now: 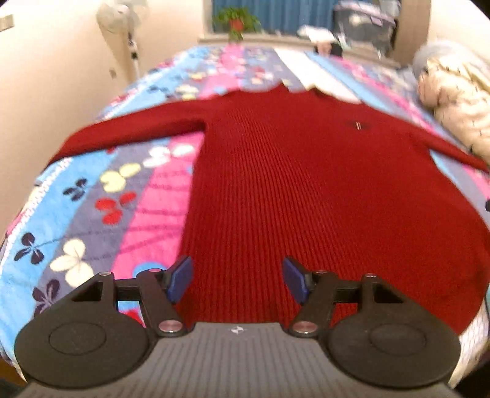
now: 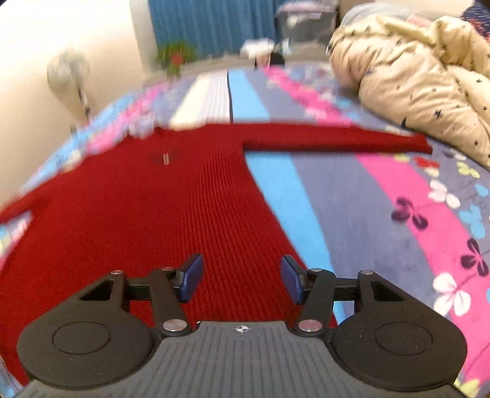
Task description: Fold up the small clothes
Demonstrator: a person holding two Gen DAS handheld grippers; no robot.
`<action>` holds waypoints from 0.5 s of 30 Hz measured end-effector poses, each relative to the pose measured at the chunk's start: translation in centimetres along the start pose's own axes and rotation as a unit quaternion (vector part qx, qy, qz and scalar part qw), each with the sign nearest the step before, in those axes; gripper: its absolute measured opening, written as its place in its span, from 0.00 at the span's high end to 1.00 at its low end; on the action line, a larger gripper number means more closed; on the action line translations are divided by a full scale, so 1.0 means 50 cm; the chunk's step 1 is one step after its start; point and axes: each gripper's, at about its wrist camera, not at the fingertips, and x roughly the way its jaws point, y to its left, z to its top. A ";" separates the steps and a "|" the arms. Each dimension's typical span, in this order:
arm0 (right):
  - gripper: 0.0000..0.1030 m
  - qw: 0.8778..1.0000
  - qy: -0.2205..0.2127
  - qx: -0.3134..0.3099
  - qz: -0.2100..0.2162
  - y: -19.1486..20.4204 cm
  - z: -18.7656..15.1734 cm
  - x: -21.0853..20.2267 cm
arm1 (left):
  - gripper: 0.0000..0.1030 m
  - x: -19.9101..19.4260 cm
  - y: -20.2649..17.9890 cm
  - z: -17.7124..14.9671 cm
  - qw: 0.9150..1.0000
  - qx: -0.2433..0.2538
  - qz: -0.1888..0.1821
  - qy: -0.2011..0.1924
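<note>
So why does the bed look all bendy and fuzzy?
Left wrist view: the fisheye lens curves the striped blanket, and the plant is blurred. Right wrist view: the red sweater smears at its left edge; the fan is fuzzy.

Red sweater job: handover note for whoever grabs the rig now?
Left gripper: open, empty, over the sweater hem.
Right gripper: open, empty, over the hem near its right edge.
Sweater lies flat, front up, on the striped blanket, both sleeves spread out sideways. A beige quilt sits beyond the right sleeve.
Done: spread out only.
Left: every fold, probably sleeves first.
</note>
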 end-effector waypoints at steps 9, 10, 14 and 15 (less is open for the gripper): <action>0.43 0.997 -0.073 0.004 0.010 0.020 0.033 -0.039 | 0.26 -0.045 -0.029 0.036 0.995 0.009 0.017 -0.102; 0.43 0.997 -0.075 0.002 0.014 0.024 0.039 -0.045 | 0.26 -0.050 -0.032 0.042 0.994 0.012 0.017 -0.108; 0.43 0.997 -0.074 -0.013 0.033 0.040 0.099 -0.059 | 0.26 -0.073 -0.041 0.081 0.991 0.018 0.012 -0.131; 0.43 0.996 -0.076 -0.017 0.042 0.043 0.119 -0.061 | 0.26 -0.078 -0.040 0.095 0.991 0.018 0.008 -0.135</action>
